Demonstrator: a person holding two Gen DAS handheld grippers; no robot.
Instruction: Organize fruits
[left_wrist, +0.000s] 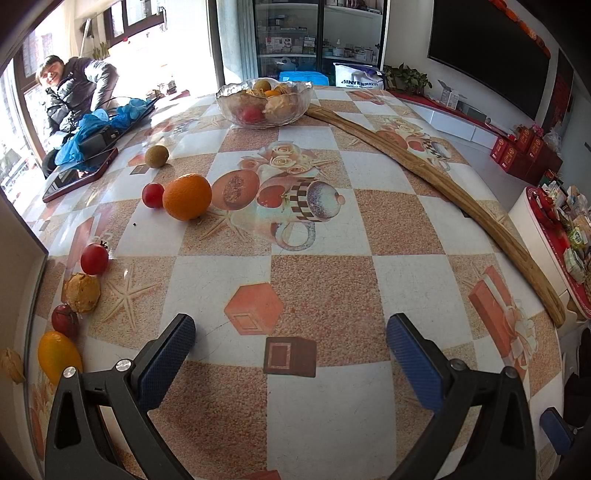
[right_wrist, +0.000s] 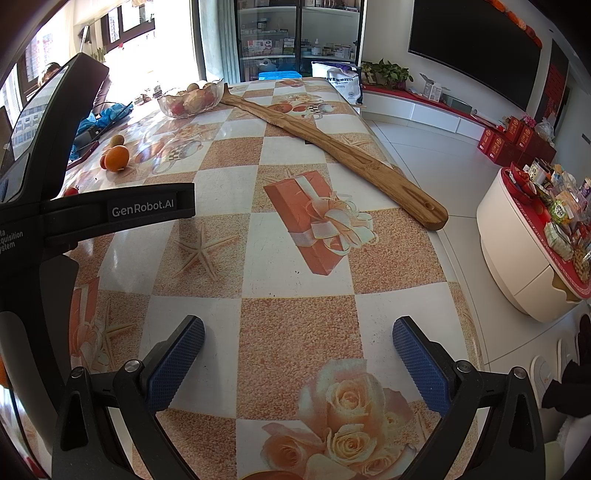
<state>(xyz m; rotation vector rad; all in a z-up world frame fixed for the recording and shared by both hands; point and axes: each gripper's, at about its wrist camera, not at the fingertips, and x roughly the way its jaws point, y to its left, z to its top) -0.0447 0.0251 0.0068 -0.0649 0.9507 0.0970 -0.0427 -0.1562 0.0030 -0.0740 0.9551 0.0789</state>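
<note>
A glass bowl (left_wrist: 295, 107) holding several fruits stands at the table's far end, also seen as the glass bowl (right_wrist: 166, 104) in the right wrist view. Loose fruit lies along the left side: an orange (left_wrist: 187, 196), a red tomato (left_wrist: 152, 195), a brown kiwi (left_wrist: 156, 156), another tomato (left_wrist: 94, 259), a papery husked fruit (left_wrist: 82, 292), a dark red fruit (left_wrist: 64, 320) and a yellow fruit (left_wrist: 58, 355). My left gripper (left_wrist: 291, 341) is open over bare table, right of these. My right gripper (right_wrist: 298, 341) is open, empty, near the table's front.
A long wooden board (left_wrist: 439, 173) runs along the table's right side. A phone (left_wrist: 79, 175) and blue plastic bags (left_wrist: 92, 129) lie at the far left, where a person (left_wrist: 74, 92) sits. The left gripper's body (right_wrist: 55, 192) fills the right view's left edge. A white stand (right_wrist: 517, 251) is beyond the right edge.
</note>
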